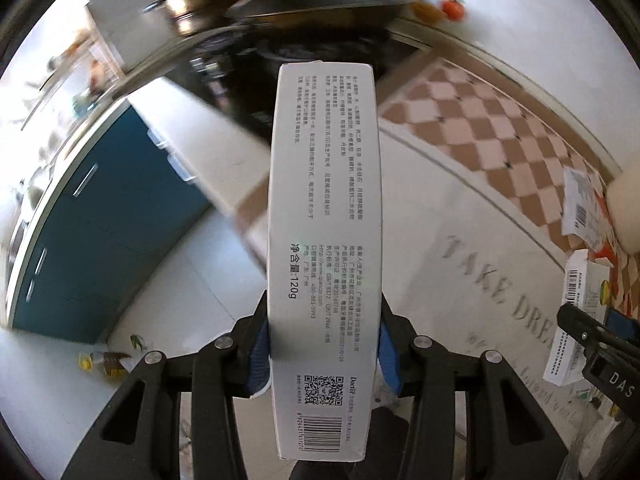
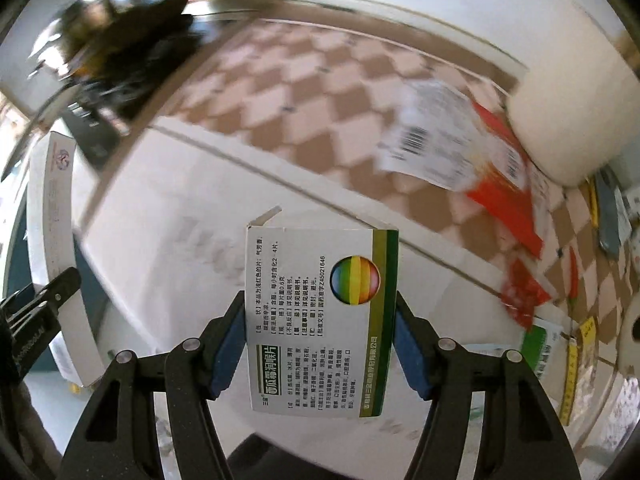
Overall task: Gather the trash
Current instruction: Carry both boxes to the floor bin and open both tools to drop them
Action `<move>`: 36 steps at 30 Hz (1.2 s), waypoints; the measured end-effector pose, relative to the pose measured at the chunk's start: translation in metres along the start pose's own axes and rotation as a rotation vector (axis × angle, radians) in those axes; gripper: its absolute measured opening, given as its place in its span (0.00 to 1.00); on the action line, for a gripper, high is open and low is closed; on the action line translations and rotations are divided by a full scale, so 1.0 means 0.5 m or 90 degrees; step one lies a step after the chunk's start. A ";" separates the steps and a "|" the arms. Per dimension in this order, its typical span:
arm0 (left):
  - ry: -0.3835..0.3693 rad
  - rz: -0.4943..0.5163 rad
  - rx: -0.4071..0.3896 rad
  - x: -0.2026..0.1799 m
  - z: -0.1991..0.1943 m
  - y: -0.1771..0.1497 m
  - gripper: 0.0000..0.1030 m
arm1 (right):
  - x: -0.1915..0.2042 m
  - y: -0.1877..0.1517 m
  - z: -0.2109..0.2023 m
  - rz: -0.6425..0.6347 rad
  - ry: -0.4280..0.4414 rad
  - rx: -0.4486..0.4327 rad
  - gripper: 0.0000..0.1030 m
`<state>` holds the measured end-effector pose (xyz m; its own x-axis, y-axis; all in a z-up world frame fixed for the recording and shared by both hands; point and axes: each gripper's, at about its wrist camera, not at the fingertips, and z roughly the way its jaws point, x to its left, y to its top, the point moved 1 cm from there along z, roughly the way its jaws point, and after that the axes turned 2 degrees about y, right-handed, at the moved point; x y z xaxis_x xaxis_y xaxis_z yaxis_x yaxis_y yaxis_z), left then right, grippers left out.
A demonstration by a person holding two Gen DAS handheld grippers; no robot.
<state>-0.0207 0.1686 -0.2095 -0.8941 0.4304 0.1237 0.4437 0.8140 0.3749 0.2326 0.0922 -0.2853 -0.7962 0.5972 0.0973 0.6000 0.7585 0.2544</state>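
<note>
My left gripper (image 1: pixel 324 344) is shut on a long white toothpaste box (image 1: pixel 324 216) with a barcode, held in the air pointing away from the camera. The same box shows at the left edge of the right wrist view (image 2: pixel 56 216). My right gripper (image 2: pixel 320 336) is shut on a small white and green medicine box (image 2: pixel 320 320) with a rainbow ball logo. That box also shows at the right edge of the left wrist view (image 1: pixel 576 320), with the right gripper (image 1: pixel 592 332) on it. Both boxes are above a white sheet with grey lettering (image 1: pixel 460 248).
A checkered brown and pink tablecloth (image 2: pixel 320 92) carries a torn white and red package (image 2: pixel 460 148), red wrappers (image 2: pixel 520 292), a green packet (image 2: pixel 540 344) and a cream cylinder (image 2: pixel 568 120). A black pan (image 1: pixel 320 4) sits at the back. Blue cabinet (image 1: pixel 92 232) and floor litter (image 1: pixel 108 360) lie left.
</note>
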 end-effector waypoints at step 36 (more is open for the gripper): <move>-0.041 -0.467 0.403 0.619 0.965 -0.677 0.86 | 0.833 -0.587 1.011 -0.275 0.171 0.396 1.00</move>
<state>-0.4182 0.2144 -0.7416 -0.9649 -0.2627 -0.0021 -0.2554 0.9398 -0.2270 -0.2355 0.2500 -0.8059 -0.9118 0.1952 0.3612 0.1057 0.9617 -0.2529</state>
